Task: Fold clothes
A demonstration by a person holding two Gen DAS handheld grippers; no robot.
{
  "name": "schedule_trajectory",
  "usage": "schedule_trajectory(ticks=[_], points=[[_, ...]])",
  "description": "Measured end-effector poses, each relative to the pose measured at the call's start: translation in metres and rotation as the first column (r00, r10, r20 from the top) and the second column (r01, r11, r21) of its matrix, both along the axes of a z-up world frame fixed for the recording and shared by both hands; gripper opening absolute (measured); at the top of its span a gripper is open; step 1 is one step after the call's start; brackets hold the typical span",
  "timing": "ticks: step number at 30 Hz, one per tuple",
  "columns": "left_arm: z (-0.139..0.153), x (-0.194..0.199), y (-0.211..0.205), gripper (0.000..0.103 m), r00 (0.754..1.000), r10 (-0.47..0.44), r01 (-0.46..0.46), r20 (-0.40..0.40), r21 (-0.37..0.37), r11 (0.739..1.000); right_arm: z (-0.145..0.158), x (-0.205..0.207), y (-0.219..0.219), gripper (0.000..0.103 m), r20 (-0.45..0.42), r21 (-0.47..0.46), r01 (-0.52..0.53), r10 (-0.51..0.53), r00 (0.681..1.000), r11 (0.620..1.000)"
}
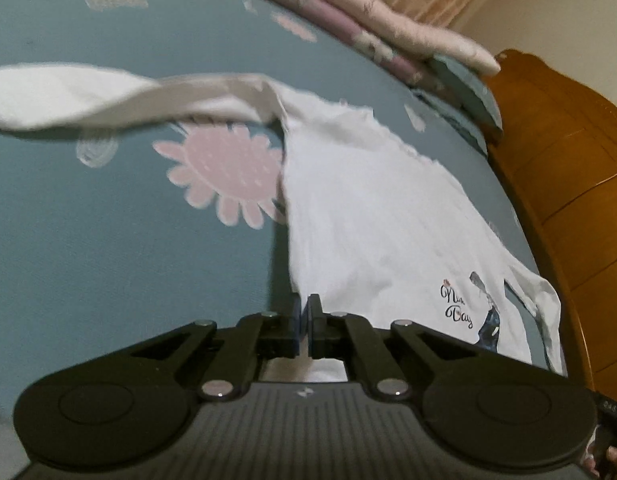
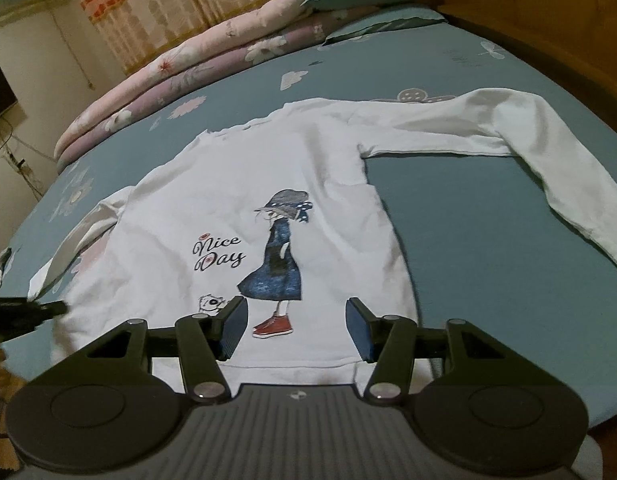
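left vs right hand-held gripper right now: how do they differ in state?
The left hand-held gripper has its jaws closed, apparently on the white shirt at its hem edge; the right hand-held gripper has its jaws wide apart and holds nothing. The left sits at the shirt's side edge, while the right hovers over the hem below the printed girl. Both are black with blue pads.

The white shirt (image 2: 244, 208) carries the script words "Nice Day" (image 2: 218, 256) beside a printed girl. No other writing is readable.
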State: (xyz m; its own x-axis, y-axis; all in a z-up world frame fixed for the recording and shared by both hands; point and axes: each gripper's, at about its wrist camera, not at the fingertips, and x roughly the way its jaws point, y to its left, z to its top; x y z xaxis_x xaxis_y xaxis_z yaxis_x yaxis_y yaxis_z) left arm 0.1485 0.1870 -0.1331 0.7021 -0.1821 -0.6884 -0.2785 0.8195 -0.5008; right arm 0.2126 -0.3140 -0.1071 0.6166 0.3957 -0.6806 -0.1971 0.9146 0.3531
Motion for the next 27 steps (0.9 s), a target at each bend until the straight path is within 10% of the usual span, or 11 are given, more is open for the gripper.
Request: schedule_trajectory(ticks=[7,12,27], points=[[0.001,-0.012,0.020,0.004,0.999,0.020,-0.019,-0.042,0.025,1.000,-0.002,0.009,-0.012,0.059,0.005,-0.013,0.033,-0.033,0.999,0.999],[-0.008,0.007,0.006,0.042,0.997,-0.040,0.043,-0.064,0.049,0.998,-0.009,0.016,-0.031,0.064,-0.015,-0.010,0.092,-0.092,0.996,0.996],[-0.011,0.023,-0.008,0.051,0.988,-0.108,0.112,-0.114,0.029,0.993,-0.044,0.031,-0.060,0.064,-0.073,0.084,0.124,-0.118,0.990,0.989]])
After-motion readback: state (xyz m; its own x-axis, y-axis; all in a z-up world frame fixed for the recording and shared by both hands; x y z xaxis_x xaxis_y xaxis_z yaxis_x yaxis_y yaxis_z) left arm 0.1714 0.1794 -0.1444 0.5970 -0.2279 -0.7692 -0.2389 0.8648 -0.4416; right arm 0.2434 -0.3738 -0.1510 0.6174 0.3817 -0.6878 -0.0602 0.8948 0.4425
